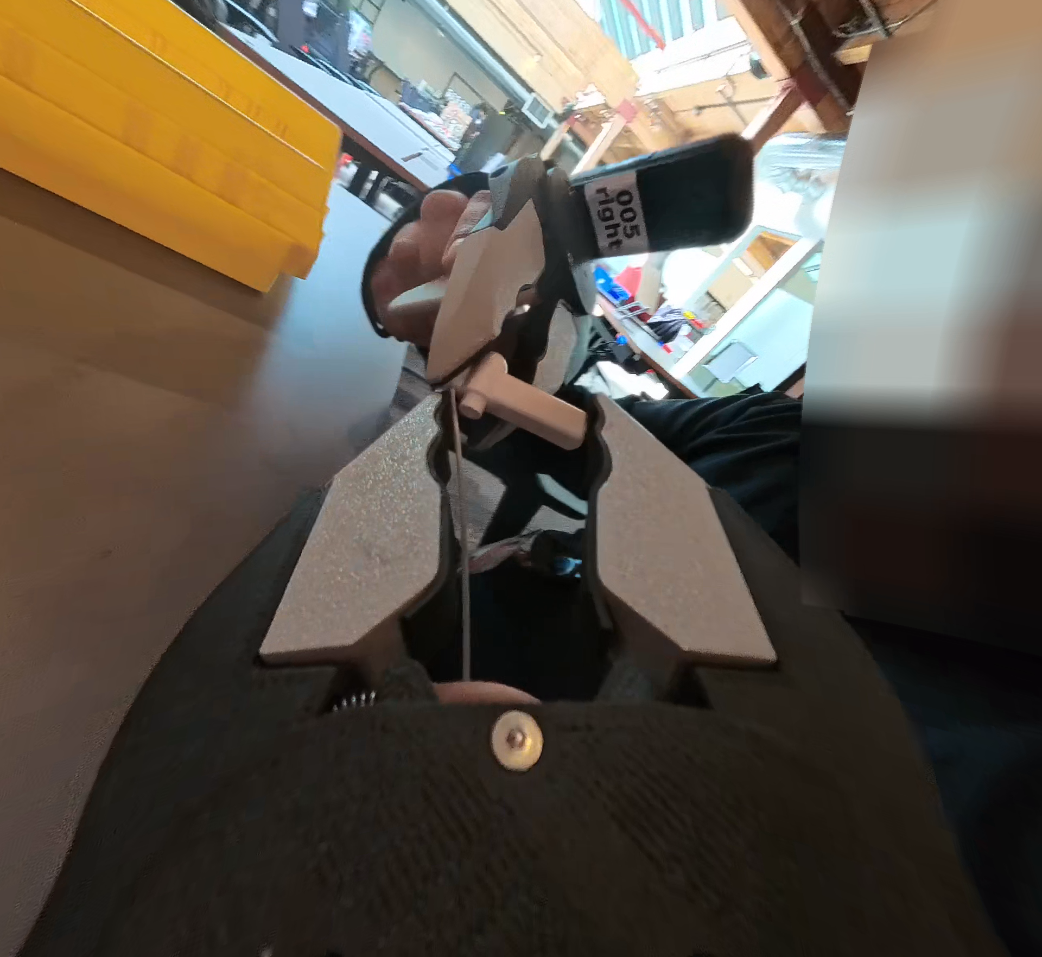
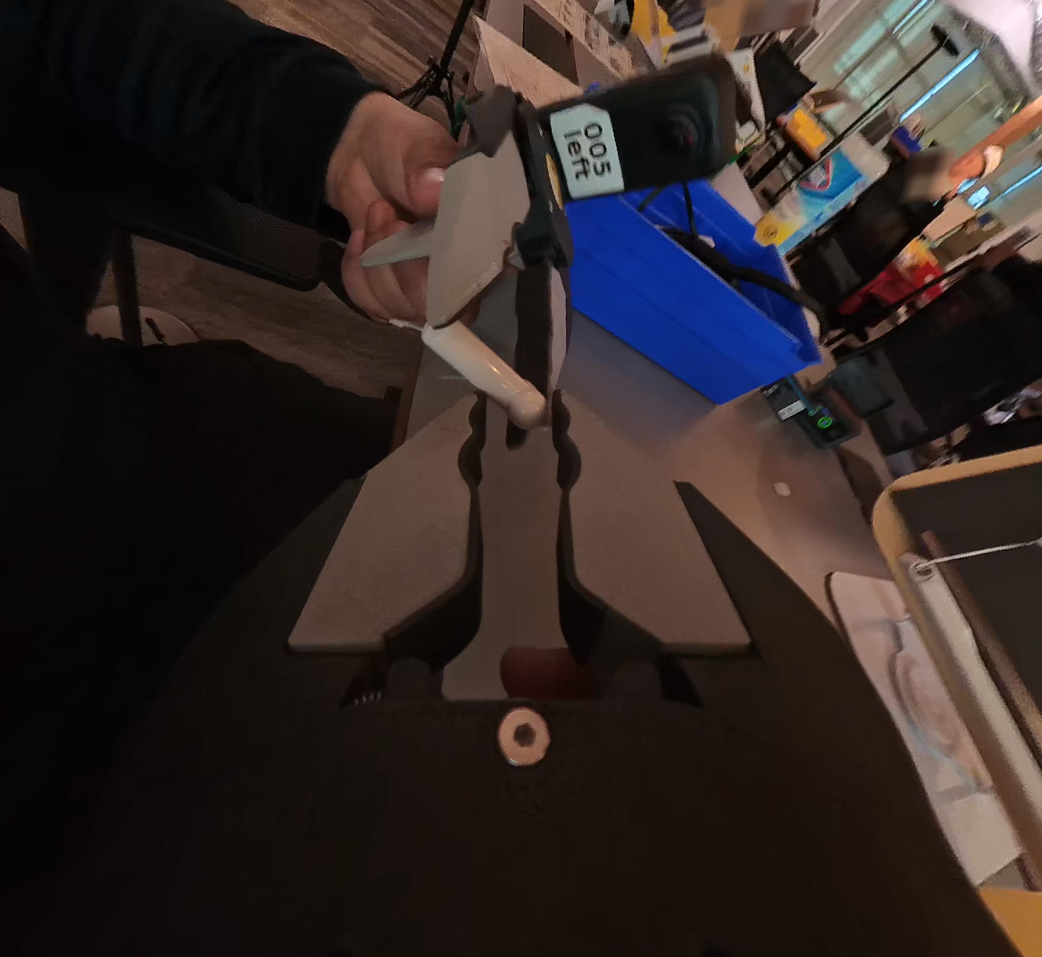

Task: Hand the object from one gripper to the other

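A pale peg (image 1: pixel 535 411) lies crosswise between my left tongs' (image 1: pixel 519 414) tips. These jaws stand wide, and I cannot tell if they pinch it. My right tongs (image 2: pixel 519 405) stand narrow around one end; grip unclear.

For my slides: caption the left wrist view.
Right gripper holds a wooden peg between the fingertips of the open left gripper.

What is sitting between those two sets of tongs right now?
A pale stick spans the gap between the left tongs and the right tongs. Both wrist views show it, the right one more clearly. Which tongs actually grip it is unclear.
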Demonstrator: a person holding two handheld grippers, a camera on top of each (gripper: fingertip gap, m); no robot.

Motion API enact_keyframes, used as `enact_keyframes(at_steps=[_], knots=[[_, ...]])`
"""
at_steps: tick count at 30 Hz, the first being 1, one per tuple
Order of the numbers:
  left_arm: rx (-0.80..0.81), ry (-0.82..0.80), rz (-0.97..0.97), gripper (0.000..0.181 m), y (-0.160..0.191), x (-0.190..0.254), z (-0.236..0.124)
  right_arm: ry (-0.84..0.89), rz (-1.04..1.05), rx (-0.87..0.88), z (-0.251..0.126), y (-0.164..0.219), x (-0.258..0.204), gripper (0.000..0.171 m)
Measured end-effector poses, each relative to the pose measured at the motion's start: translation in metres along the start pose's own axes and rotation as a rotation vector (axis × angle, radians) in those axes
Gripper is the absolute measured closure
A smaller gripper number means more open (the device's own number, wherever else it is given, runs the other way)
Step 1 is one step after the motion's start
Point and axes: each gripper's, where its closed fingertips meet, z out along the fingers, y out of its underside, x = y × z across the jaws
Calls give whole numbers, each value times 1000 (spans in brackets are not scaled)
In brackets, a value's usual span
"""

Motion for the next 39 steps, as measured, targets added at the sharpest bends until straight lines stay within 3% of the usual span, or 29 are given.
enact_keyframes(at_steps=[5, 10, 15, 19, 21, 27, 31, 35, 37, 39], knots=[[-29, 64, -25, 135, 7, 8, 3, -13, -96, -9, -5, -3, -9, 157], [-7, -144, 75, 135, -3, -19, -6, 11, 51, -105, 2, 20, 7, 161], [7, -459, 357, 134, -24, -39, -34, -103, 377, -193, 6, 54, 9, 161], [-144, -579, 705, 131, -15, -30, -28, -245, 616, -198, 10, 60, -2, 161], [-221, -597, 853, 135, -5, -28, -20, -281, 665, -227, 11, 63, -7, 161], [-414, -656, 1033, 142, 16, -40, -4, -353, 628, -320, 10, 60, -28, 161], [-461, -681, 990, 181, 21, -50, -3, -349, 573, -353, 10, 60, -32, 162], [-403, -647, 880, 181, 18, -49, -6, -326, 525, -353, 7, 57, -30, 162], [-384, -635, 830, 164, 17, -49, -7, -313, 492, -359, 5, 56, -28, 162], [-377, -640, 813, 159, 16, -49, -9, -296, 472, -368, 5, 57, -27, 162]])
